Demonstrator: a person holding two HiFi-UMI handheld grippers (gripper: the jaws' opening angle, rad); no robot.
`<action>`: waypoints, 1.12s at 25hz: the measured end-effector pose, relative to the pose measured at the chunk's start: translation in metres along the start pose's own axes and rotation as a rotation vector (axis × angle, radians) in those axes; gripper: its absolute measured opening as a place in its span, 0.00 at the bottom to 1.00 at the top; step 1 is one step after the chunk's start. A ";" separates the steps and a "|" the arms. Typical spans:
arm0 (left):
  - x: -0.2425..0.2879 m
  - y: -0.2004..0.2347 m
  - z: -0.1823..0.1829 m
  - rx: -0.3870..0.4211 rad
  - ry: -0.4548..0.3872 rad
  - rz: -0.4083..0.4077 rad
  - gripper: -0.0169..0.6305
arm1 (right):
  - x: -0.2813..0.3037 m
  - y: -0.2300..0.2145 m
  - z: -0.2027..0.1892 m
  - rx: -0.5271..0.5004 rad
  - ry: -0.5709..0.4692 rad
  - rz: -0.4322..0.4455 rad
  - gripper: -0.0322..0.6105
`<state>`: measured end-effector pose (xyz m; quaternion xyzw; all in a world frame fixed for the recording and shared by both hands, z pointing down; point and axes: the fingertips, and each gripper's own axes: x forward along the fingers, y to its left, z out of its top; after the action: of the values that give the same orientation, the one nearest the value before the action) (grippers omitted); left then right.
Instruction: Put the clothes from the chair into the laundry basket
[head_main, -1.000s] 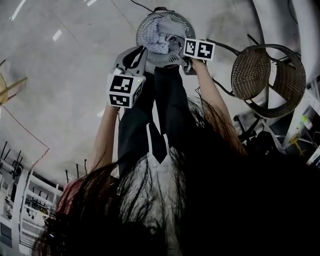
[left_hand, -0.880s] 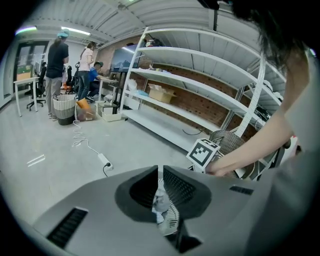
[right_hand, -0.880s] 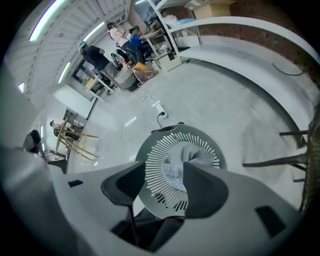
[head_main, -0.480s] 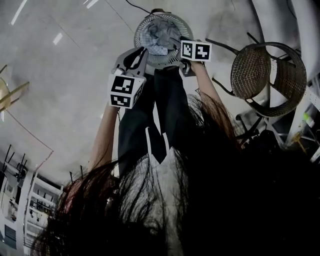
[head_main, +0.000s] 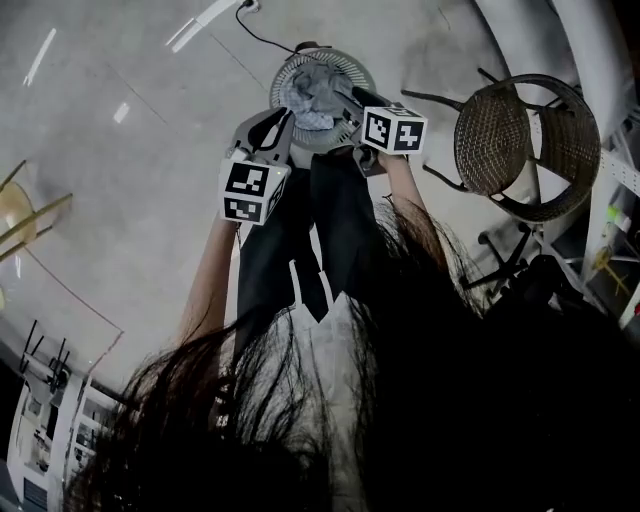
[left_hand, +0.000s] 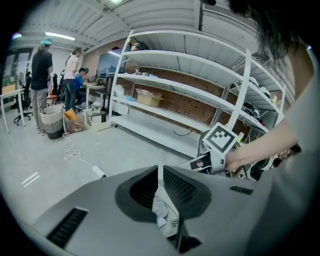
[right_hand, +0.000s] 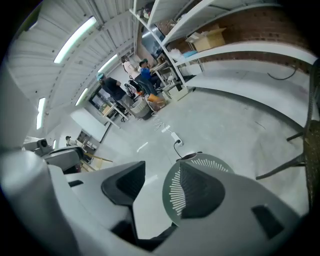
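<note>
The round laundry basket stands mouth-up on open floor, the wicker chair well apart. The clothes lie bunched inside, no clear long axis. Over its rim the right gripper has just been opening its fingers, wide and empty. The left gripper has fingers together, empty.

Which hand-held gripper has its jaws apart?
The right hand-held gripper: its jaws, just opened, stand wide with nothing between them, while the left hand-held gripper has its jaws drawn together.

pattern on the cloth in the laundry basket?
The cloth is pale blue-grey with a fine check, clearest in the head view.
</note>
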<state>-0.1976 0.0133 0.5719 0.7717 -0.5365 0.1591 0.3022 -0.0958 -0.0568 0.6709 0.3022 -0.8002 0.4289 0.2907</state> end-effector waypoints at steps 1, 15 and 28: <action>-0.004 0.000 0.003 0.009 -0.003 -0.003 0.07 | -0.008 0.008 0.002 0.005 -0.017 0.007 0.40; -0.078 -0.015 0.039 0.047 -0.076 -0.034 0.07 | -0.129 0.108 0.037 0.032 -0.271 0.027 0.36; -0.141 -0.058 0.033 0.025 -0.091 -0.064 0.07 | -0.214 0.159 0.022 0.019 -0.370 0.044 0.24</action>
<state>-0.1991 0.1092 0.4489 0.7986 -0.5226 0.1210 0.2728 -0.0787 0.0456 0.4242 0.3609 -0.8425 0.3796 0.1261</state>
